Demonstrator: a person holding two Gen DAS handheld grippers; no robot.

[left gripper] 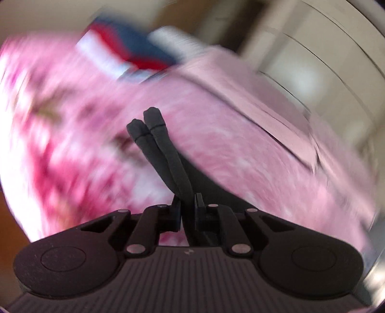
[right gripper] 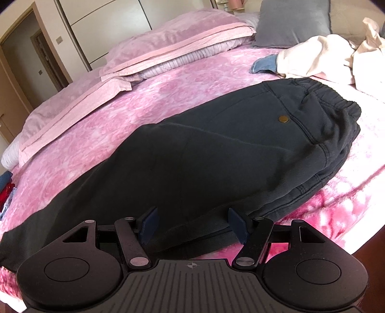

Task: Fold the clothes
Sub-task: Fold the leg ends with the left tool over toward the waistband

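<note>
Charcoal-black trousers (right gripper: 204, 156) with a brass snap (right gripper: 283, 118) lie on a mottled pink floral bedspread (right gripper: 149, 101). Cream clothes (right gripper: 320, 57), a grey pillow (right gripper: 291, 21), and a red, white and navy stack (left gripper: 125, 55).

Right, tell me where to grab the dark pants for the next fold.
Grip the elastic waistband of the pants, coming in from the far open end. They lie flat, legs stacked, so the thick gathered band offers an edge to pinch. The right gripper, jaws open, sits by the near edge.
</note>
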